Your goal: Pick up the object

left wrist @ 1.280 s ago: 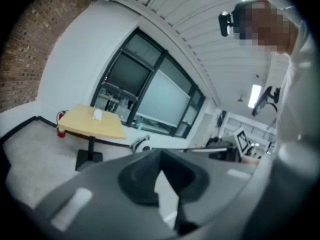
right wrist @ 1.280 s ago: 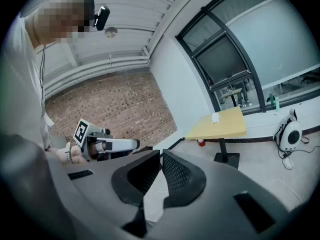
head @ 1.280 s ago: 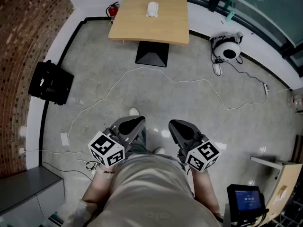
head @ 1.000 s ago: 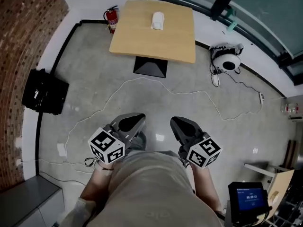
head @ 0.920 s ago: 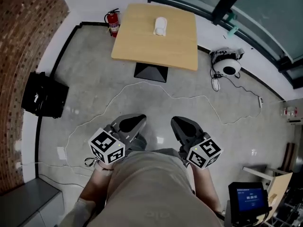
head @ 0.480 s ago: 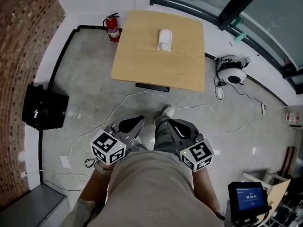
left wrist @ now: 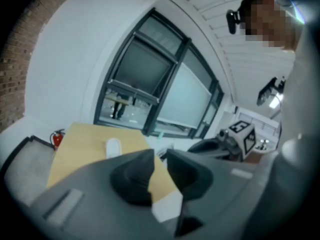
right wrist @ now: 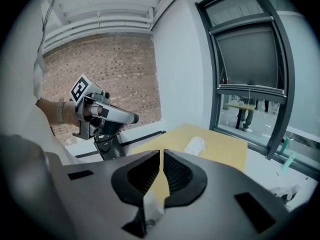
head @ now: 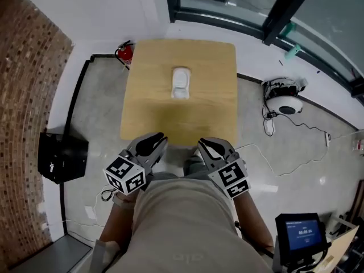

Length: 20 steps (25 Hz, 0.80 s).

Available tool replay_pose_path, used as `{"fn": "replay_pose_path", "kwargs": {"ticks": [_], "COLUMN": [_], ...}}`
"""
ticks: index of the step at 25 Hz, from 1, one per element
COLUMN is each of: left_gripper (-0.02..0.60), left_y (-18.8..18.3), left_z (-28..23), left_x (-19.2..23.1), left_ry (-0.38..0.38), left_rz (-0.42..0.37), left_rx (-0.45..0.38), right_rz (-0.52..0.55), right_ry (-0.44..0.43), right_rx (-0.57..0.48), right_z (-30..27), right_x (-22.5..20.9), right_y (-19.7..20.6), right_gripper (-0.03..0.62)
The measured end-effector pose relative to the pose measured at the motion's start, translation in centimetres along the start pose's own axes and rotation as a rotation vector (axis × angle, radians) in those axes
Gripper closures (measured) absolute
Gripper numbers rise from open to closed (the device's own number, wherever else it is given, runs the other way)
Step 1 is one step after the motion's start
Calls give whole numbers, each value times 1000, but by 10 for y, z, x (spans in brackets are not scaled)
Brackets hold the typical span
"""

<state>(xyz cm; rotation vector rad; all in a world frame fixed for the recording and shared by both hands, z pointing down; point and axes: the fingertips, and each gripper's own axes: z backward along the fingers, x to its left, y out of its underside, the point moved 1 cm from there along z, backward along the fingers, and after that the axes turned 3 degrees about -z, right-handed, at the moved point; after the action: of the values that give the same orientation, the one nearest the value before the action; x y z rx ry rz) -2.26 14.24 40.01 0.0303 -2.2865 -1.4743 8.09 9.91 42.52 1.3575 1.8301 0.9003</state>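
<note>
- Two tongs are in view, one in each of the person's hands: the left tongs (head: 149, 143) and the right tongs (head: 213, 148). They are side by side at the near edge of the worktop (head: 210, 73).
- One object (head: 181, 83), white and oblong, lies on the worktop. It is about mid-width, toward the far side, and well apart from both tongs with nothing touching it.
- The jaws of the left tongs are opening. A clear gap shows between them and nothing is in it.
- The jaws of the right tongs are clenched to a thin slit and grip nothing.
- Two marker cubes, one on each tongs: left cube (head: 125, 175) and right cube (head: 231, 176).
- One red extinguisher (head: 125, 52) stands on the floor by the worktop's far left corner, against the wall.
- One black case (head: 61, 158) sits on the floor to the left, near the brick wall.
- One white round device (head: 287, 104) lies on the floor to the right, and a cable (head: 296, 164) trails across the floor near it.
- One screen (head: 300, 232) glows blue at the lower right.
</note>
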Motion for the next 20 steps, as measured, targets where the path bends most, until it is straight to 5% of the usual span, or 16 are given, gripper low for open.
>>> {"fn": "replay_pose_path", "kwargs": {"ticks": [7, 20], "left_gripper": [508, 482], "left_y": [-22, -27], "left_z": [-78, -124], "left_x": [27, 90], "left_ry": [6, 101], "left_rz": [6, 68], "left_rx": [76, 179], "right_rz": [-46, -154], "right_ry": [35, 142], "right_rx": [33, 67], "right_z": [-22, -45], "right_x": [-88, -121], "right_y": [-8, -35], "right_gripper": [583, 583]}}
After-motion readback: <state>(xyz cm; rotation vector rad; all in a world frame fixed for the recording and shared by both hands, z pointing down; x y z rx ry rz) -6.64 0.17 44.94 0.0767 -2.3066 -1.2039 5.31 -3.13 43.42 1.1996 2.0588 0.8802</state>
